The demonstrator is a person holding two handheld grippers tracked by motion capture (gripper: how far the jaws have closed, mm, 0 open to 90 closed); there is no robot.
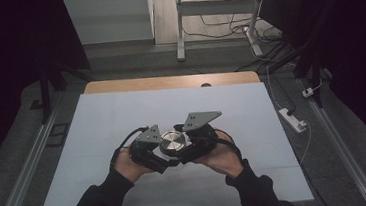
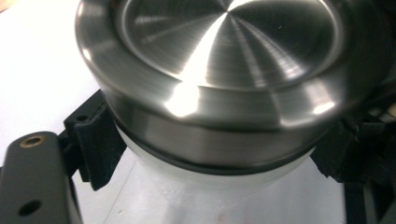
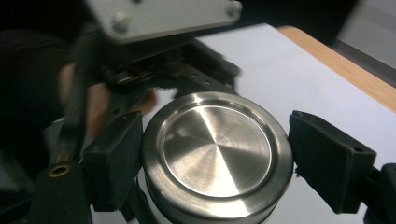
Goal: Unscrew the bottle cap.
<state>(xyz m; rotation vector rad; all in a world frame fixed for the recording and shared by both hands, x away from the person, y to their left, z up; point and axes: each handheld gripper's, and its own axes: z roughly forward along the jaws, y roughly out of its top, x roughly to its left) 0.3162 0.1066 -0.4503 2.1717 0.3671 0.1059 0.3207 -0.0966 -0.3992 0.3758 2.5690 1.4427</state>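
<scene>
Steel-lidded jar (image 1: pixel 173 142) between both tools, white sheet (image 1: pixel 122 118) beneath

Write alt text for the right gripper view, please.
A round steel lid on a pale jar sits between two black claw pads; the right pad stands clear of it. Behind, a hand's other claw reaches in over white paper.

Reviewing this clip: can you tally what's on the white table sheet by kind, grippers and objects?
Hand-held grippers: 2, left gripper and right gripper
Jars: 1, a pale jar between them
Steel lids: 1, the round lid on that jar
White sheets: 1, white sheet
Total: 5
</scene>
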